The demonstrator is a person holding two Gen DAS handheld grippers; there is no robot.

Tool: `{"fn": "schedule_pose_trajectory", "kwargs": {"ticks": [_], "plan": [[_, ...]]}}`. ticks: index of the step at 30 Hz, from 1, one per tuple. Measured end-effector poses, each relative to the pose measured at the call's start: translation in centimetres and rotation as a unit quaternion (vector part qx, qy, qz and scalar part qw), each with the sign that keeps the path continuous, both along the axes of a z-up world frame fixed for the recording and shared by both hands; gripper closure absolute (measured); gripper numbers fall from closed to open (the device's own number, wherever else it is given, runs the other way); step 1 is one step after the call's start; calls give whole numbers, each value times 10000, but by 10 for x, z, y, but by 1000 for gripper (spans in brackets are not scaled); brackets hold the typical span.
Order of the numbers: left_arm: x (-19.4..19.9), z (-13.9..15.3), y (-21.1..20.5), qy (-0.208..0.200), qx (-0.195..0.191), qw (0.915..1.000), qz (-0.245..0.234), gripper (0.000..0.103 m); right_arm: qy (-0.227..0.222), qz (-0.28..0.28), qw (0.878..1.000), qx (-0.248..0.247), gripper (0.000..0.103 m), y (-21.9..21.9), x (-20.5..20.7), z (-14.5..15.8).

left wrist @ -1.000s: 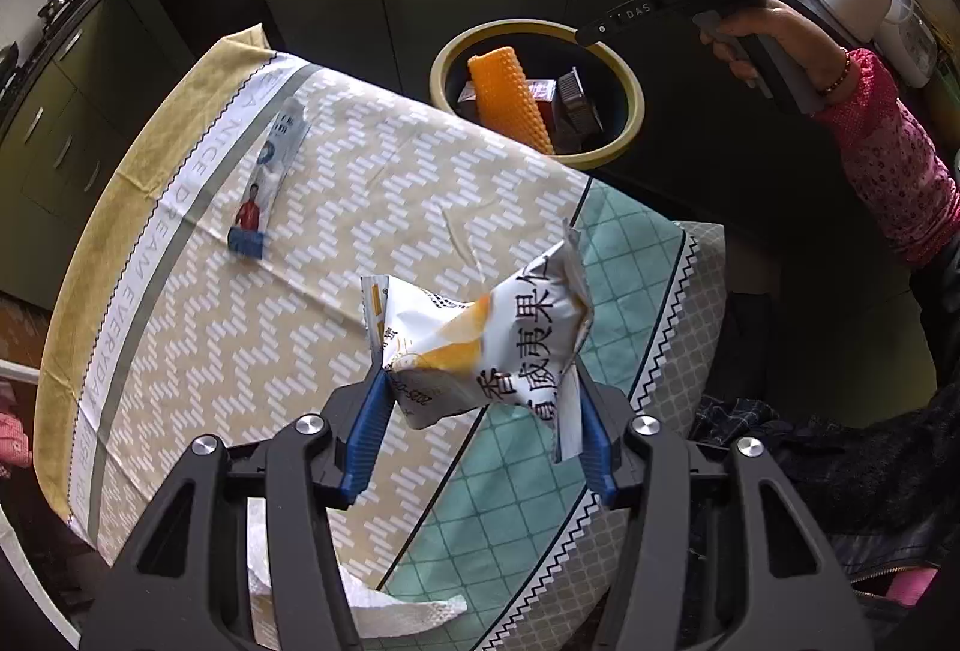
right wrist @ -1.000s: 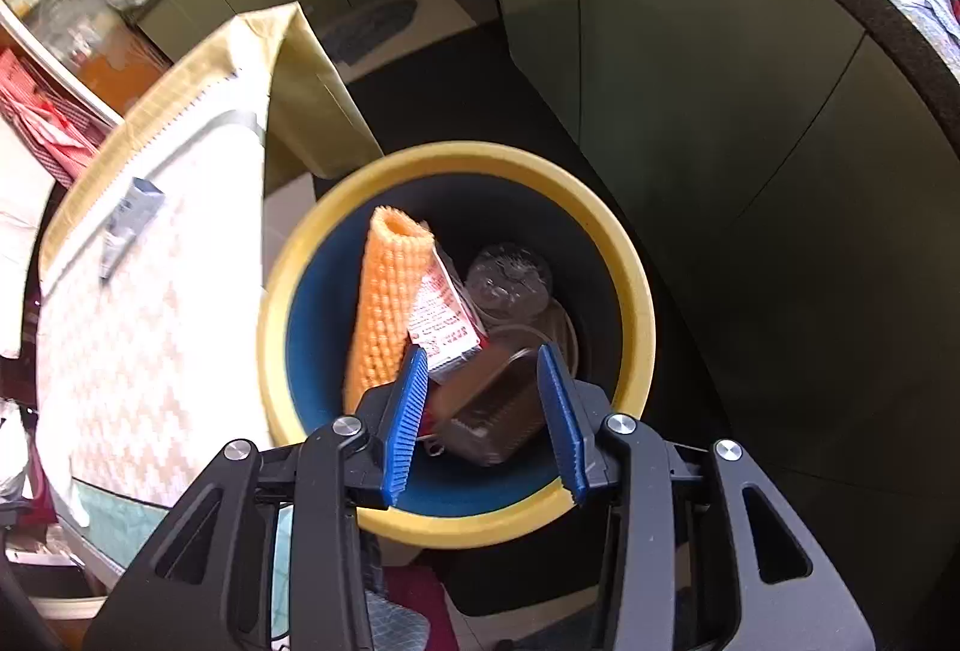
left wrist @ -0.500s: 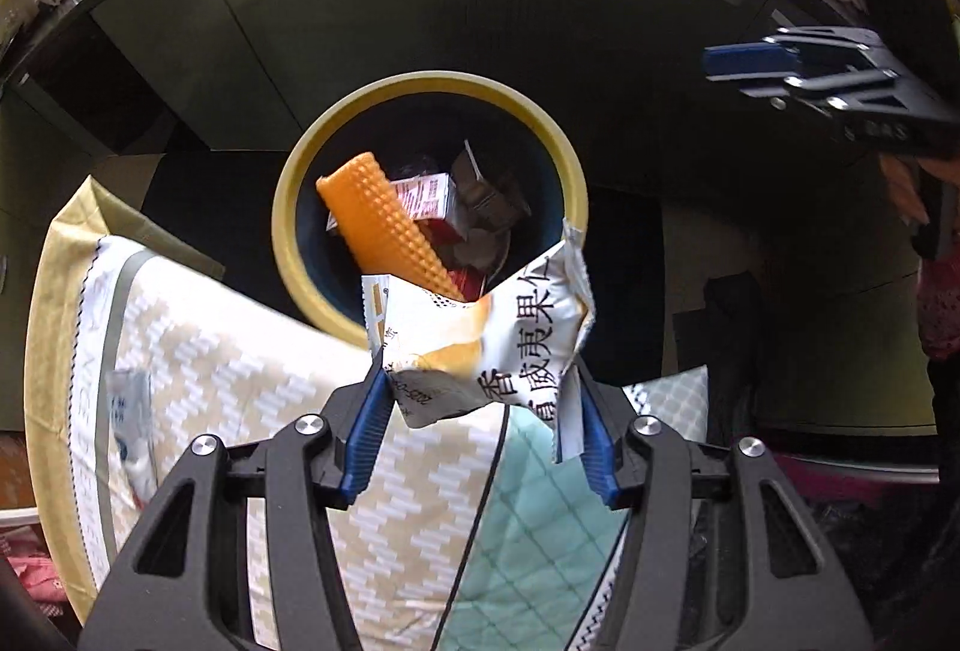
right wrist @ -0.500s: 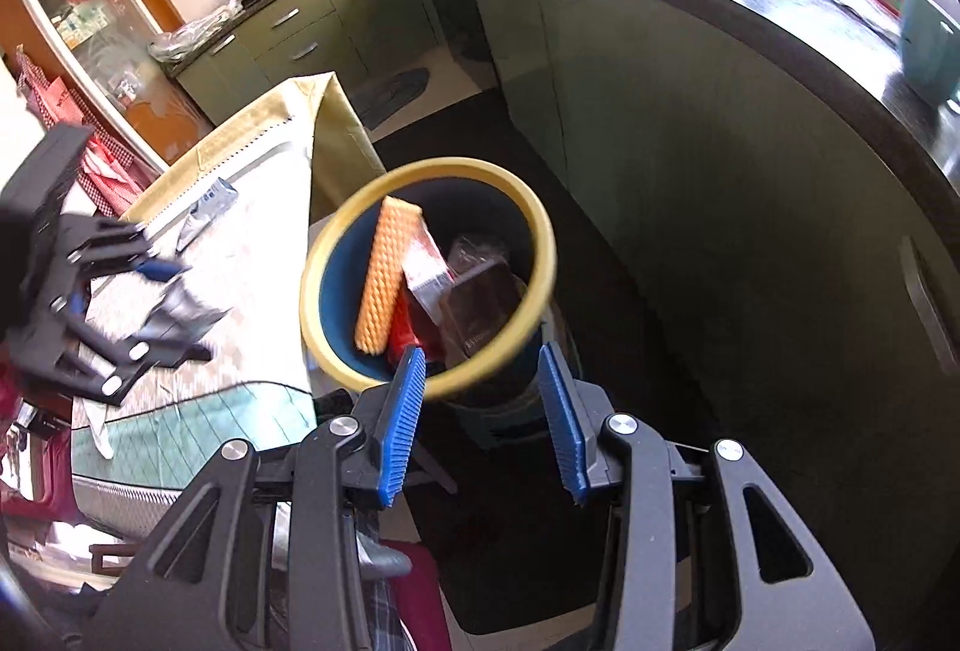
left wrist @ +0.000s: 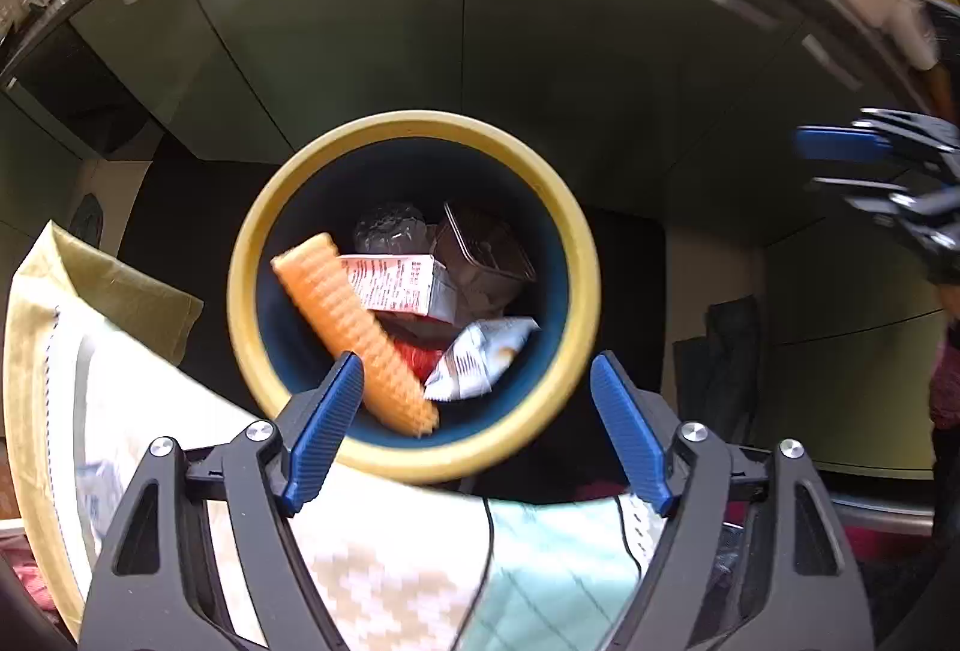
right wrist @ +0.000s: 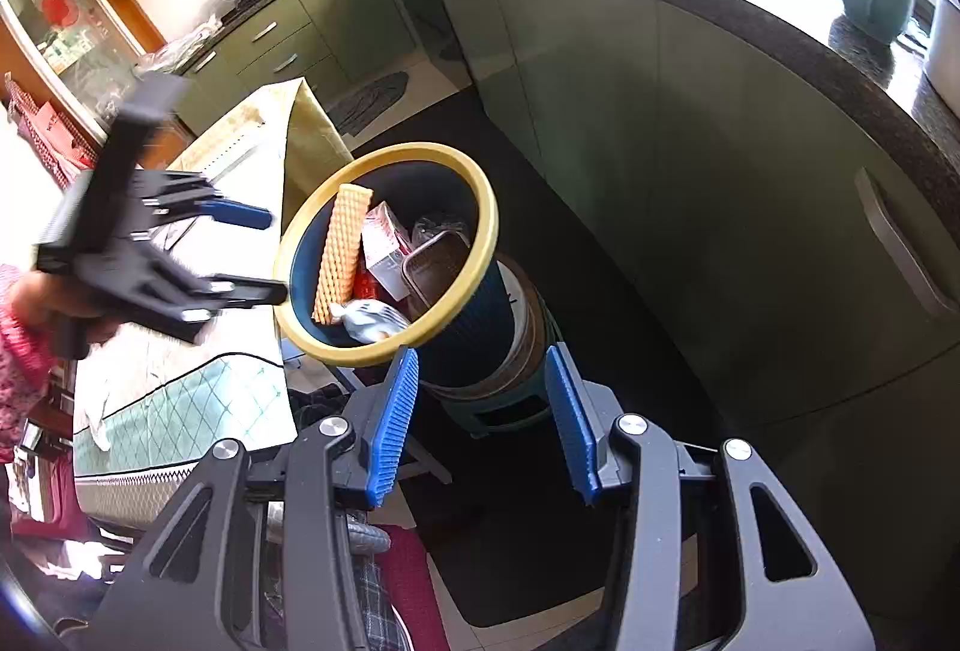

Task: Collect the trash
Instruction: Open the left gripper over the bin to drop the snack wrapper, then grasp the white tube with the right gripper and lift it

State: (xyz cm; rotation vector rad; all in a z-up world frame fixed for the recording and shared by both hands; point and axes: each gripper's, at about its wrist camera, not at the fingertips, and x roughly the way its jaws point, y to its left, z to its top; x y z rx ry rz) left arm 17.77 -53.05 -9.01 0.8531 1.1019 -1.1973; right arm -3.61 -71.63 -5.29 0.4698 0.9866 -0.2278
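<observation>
The left hand-held gripper [left wrist: 477,426] had just been opening, nothing between its jaws, above the yellow-rimmed bin [left wrist: 576,255]. The snack bag [left wrist: 480,358] lay inside the bin beside the orange foam sleeve [left wrist: 351,333]. The right hand-held gripper [right wrist: 483,417] stood open, empty.

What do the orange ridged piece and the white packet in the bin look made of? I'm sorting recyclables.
Orange ridged piece: probably soft foam or rubber, matte, with regular bumps. White packet: likely plastic film, glossy, creased and crumpled. Neither is certain from looks alone.
</observation>
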Motion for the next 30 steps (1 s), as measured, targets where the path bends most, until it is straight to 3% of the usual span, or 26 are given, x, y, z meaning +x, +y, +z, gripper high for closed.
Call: {"fn": "schedule_pose_trajectory", "kwargs": {"ticks": [5, 10, 13, 18, 21, 24, 30], "plan": [[-1, 58, 85, -8, -390, 9984, 403, 23, 41, 326, 9995, 40, 58, 15, 36, -3], [-4, 98, 190, -472, -577, 9917, 1045, 22, 51, 1166, 9932, -1, 56, 72, 99, 4], [-10, 105, 254, -606, -643, 9841, 1542, 20, 24, 1793, 9837, -105, 56, 120, 152, 10], [-15, 94, 341, -638, -551, 9709, 2239, 20, 28, 2698, 9629, -14, 56, 209, 248, 11], [-11, 87, 382, -551, -570, 9648, 2506, 20, 339, 2622, 9639, 315, 56, 238, 304, 0], [-11, 80, 402, -573, -576, 9618, 2616, 20, 734, 2209, 9700, 700, 56, 250, 348, -20], [-7, 72, 427, -487, -715, 9622, 2584, 20, 1404, 1619, 9716, 1005, 56, 254, 395, -47]]}}
